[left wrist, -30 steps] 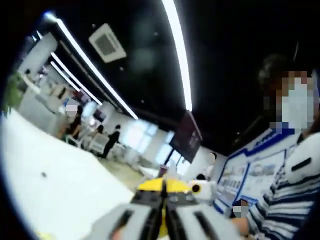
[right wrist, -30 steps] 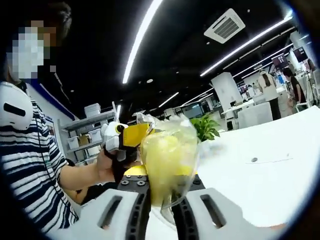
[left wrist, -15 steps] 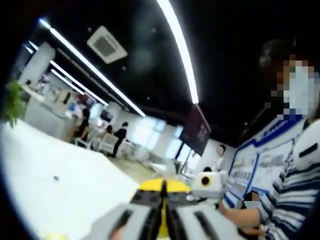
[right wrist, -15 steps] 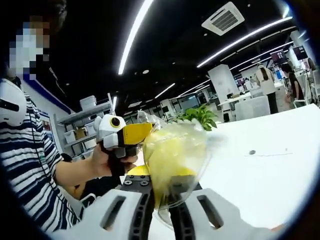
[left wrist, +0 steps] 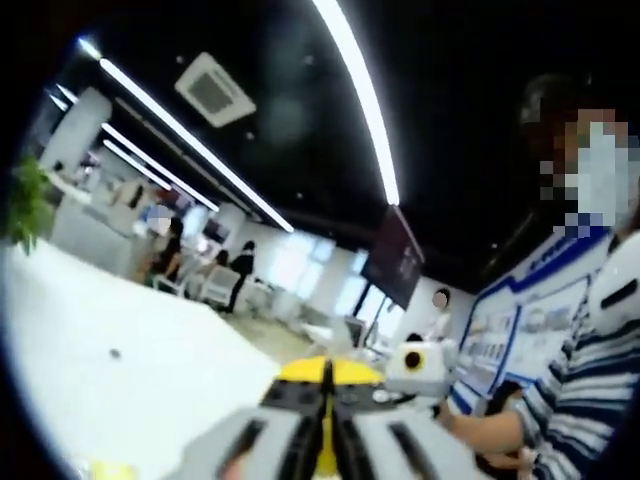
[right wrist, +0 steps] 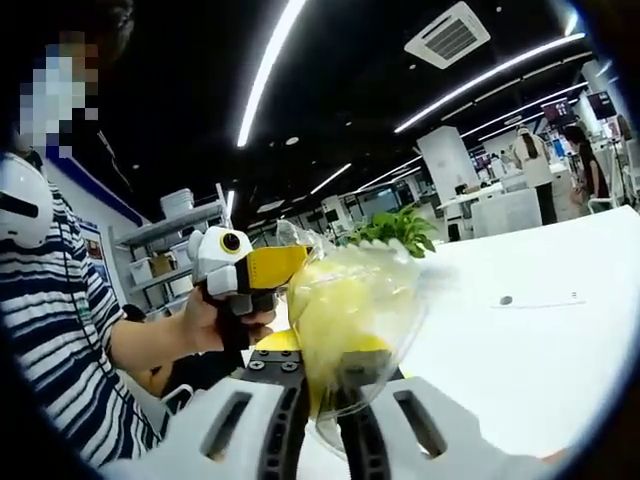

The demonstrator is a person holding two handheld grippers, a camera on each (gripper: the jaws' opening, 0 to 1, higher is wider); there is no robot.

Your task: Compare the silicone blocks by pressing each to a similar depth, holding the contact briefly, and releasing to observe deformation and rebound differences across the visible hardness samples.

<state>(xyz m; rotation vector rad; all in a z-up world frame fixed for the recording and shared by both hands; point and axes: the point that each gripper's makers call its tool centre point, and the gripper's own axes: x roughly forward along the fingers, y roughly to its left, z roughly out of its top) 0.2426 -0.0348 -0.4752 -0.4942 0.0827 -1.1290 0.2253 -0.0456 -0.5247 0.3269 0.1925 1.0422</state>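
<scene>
My right gripper (right wrist: 322, 388) is shut on a clear plastic bag (right wrist: 352, 312) with a soft yellow block inside; the bag stands up out of the jaws, above the white table (right wrist: 520, 340). To its left a person's hand holds my left gripper (right wrist: 250, 272), white and yellow, in the air. In the left gripper view my left gripper (left wrist: 326, 392) has its jaws pressed together, a thin yellow strip showing in the seam. My right gripper (left wrist: 420, 364) comes in from the right as a white shape in a hand.
The white table (left wrist: 110, 380) spreads to the left, with a small dark speck (left wrist: 114, 353) on it. A green plant (right wrist: 395, 232) stands behind the bag. A person in a striped shirt (right wrist: 50, 320) is close by. Shelves with bins (right wrist: 175, 255) stand behind.
Both views have shifted a little with the hands. The bag stays held in the right gripper and the left gripper's jaws stay together.
</scene>
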